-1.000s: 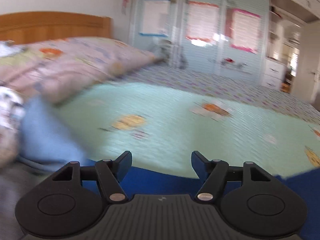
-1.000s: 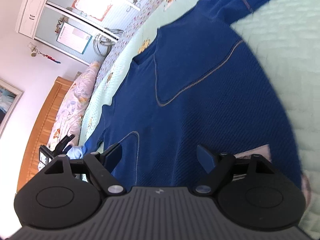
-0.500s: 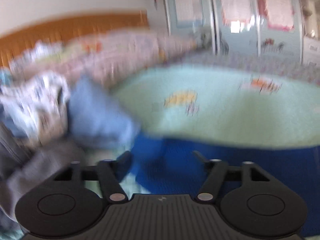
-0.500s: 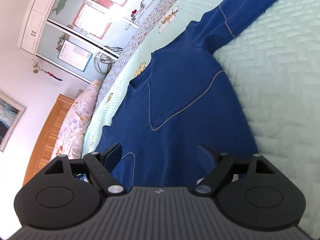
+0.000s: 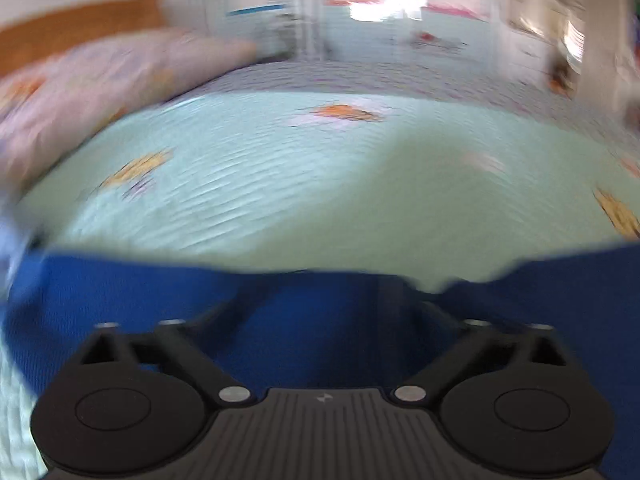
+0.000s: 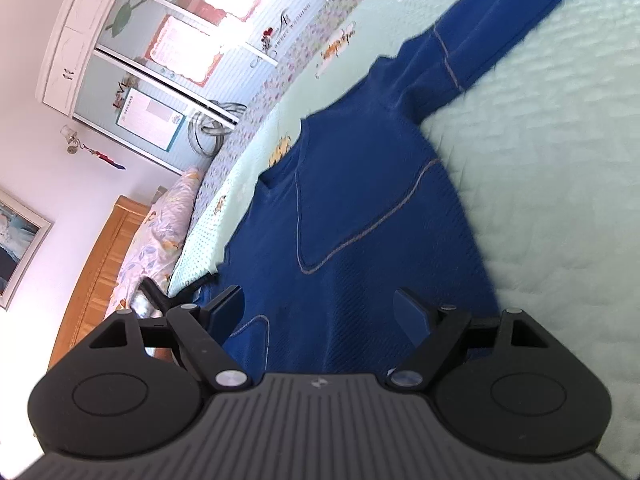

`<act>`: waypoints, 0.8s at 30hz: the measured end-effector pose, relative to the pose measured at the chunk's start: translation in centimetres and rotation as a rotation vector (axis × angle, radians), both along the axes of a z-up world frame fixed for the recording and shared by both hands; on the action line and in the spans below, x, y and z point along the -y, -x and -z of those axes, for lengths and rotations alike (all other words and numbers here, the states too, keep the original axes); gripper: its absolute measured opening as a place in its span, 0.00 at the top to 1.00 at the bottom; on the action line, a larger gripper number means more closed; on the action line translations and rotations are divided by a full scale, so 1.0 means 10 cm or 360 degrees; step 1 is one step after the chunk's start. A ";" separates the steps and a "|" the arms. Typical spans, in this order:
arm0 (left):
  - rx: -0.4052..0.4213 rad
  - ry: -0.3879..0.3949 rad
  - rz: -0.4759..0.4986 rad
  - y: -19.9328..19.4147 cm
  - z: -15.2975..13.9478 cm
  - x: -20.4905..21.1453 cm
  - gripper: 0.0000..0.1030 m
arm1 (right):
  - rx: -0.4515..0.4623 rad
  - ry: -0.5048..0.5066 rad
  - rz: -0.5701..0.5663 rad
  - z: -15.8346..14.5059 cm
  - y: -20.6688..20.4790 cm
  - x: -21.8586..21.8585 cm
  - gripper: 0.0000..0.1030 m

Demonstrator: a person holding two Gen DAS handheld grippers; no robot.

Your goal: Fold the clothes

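A dark blue long-sleeved top (image 6: 360,216) lies spread flat on a pale green quilted bedspread (image 6: 560,184), its body running away from the right gripper (image 6: 320,308) toward the neckline, one sleeve (image 6: 500,28) stretched out to the upper right and pale contrast stitching curving across the chest. The right gripper hangs over the lower part of the garment with its jaws wide apart and nothing between them. In the left wrist view the same blue fabric (image 5: 140,292) fills the band just ahead of the left gripper (image 5: 324,292); its fingers are spread apart, but their tips blur into the cloth — whether they touch it cannot be told. Beyond the top the bedspread (image 5: 320,184) carries small orange cartoon prints and meets a strip of floral-patterned sheet (image 6: 280,76). A floral pillow (image 6: 160,232) rests against an orange wooden headboard (image 6: 100,272), and a tall wardrobe (image 6: 168,52) with pale blue sliding doors and pink-framed posters stands along the far side of the bed. A framed picture (image 6: 16,240) hangs on the white wall, cut off by the frame edge. The whole left wrist view is smeared by motion — the wardrobe and pillow there are only streaks of colour. A small dark object at the garment's left edge, near the pillow in the right wrist view, is too small to identify.
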State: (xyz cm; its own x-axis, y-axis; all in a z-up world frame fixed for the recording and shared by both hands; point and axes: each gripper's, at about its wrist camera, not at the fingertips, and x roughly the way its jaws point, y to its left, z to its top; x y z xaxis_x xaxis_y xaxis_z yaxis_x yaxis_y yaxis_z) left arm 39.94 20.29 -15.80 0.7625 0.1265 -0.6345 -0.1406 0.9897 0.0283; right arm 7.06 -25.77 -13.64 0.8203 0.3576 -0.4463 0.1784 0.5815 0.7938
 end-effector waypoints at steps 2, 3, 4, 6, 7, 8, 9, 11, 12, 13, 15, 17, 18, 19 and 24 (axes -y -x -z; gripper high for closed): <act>0.0002 0.0003 -0.0058 0.08 0.01 -0.20 0.00 | 0.0019 0.0000 0.0016 -0.01 0.00 0.05 0.20; 0.0010 -0.0001 -0.0052 0.12 -0.01 -0.26 0.00 | 0.0025 -0.0008 0.0020 0.00 -0.01 0.08 0.20; 0.0014 -0.0045 -0.0090 0.16 -0.03 -0.29 0.03 | 0.0033 -0.0016 0.0014 0.00 -0.05 0.09 0.20; 0.0043 -0.0118 -0.0190 0.22 -0.09 -0.35 0.05 | 0.0073 -0.0016 -0.0008 -0.04 -0.17 0.11 0.20; 0.0081 -0.0104 -0.0222 0.25 -0.14 -0.40 0.05 | 0.0102 -0.0008 -0.0021 -0.08 -0.24 0.11 0.20; 0.0117 -0.0076 -0.0230 0.27 -0.19 -0.44 0.05 | 0.0143 0.0015 -0.0038 -0.12 -0.33 0.12 0.20; 0.0152 -0.0040 -0.0227 0.30 -0.23 -0.47 0.05 | 0.0170 0.0043 -0.0044 -0.16 -0.44 0.13 0.20; 0.0182 -0.0066 -0.0206 0.34 -0.30 -0.44 0.04 | 0.0213 0.0074 -0.0057 -0.21 -0.68 0.16 0.20; 0.0193 -0.0088 -0.0195 0.36 -0.33 -0.42 0.03 | 0.0223 0.0052 -0.0069 -0.21 -0.83 0.19 0.20; 0.0167 -0.0107 -0.0196 0.35 -0.31 -0.44 0.03 | 0.0224 0.0020 -0.0072 -0.19 -0.97 0.21 0.20; 0.0082 -0.0141 -0.0210 0.31 -0.22 -0.50 0.03 | 0.0221 -0.0046 -0.0074 -0.14 -1.25 0.26 0.20; 0.0036 -0.0150 -0.0350 0.33 -0.17 -0.71 0.00 | 0.0200 -0.0089 -0.0054 -0.08 -1.48 0.30 0.20; 0.0016 -0.0152 -0.0432 0.35 -0.15 -0.83 0.00 | 0.0184 -0.0105 -0.0037 -0.04 -1.52 0.30 0.20; -0.0003 -0.0154 -0.0514 0.37 -0.13 -0.95 0.00 | 0.0170 -0.0124 -0.0022 0.01 -1.56 0.30 0.20; -0.0006 -0.0033 -0.0797 0.69 -0.13 -1.51 0.02 | 0.0163 -0.0180 0.0000 0.15 -1.43 0.28 0.20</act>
